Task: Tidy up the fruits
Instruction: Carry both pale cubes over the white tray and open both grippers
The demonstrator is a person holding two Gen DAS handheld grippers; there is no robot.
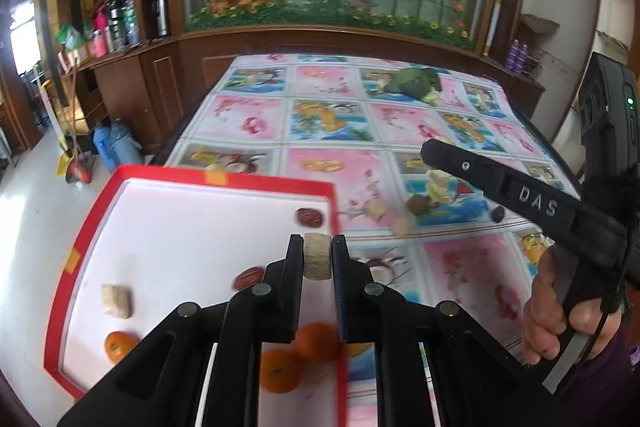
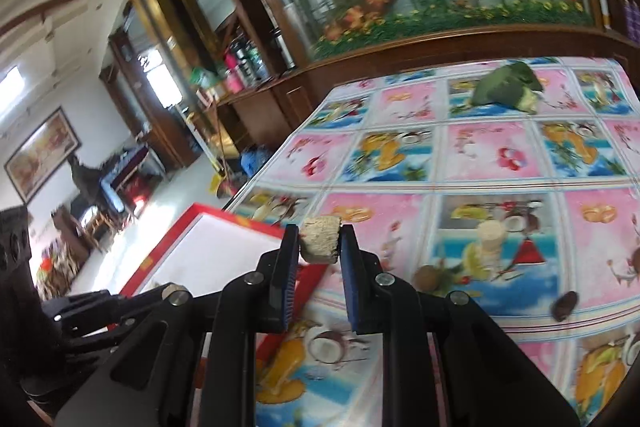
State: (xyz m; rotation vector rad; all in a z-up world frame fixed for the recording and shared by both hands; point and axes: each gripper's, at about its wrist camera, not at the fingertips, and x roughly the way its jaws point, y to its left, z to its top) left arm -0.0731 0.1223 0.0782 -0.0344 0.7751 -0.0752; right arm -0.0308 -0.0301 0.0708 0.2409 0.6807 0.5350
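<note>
Fruits partly gathered: three oranges [image 1: 318, 341], two red dates [image 1: 309, 217] and a beige chunk [image 1: 116, 301] inside the red-rimmed tray [image 1: 224, 178] on the bench [image 2: 472, 155]. Left gripper [image 1: 317, 255] clamped on a pale cake piece [image 1: 317, 261] over the tray; right gripper [image 2: 319, 241] pinching another crumbly piece [image 2: 320, 241] beside the tray's edge.
</note>
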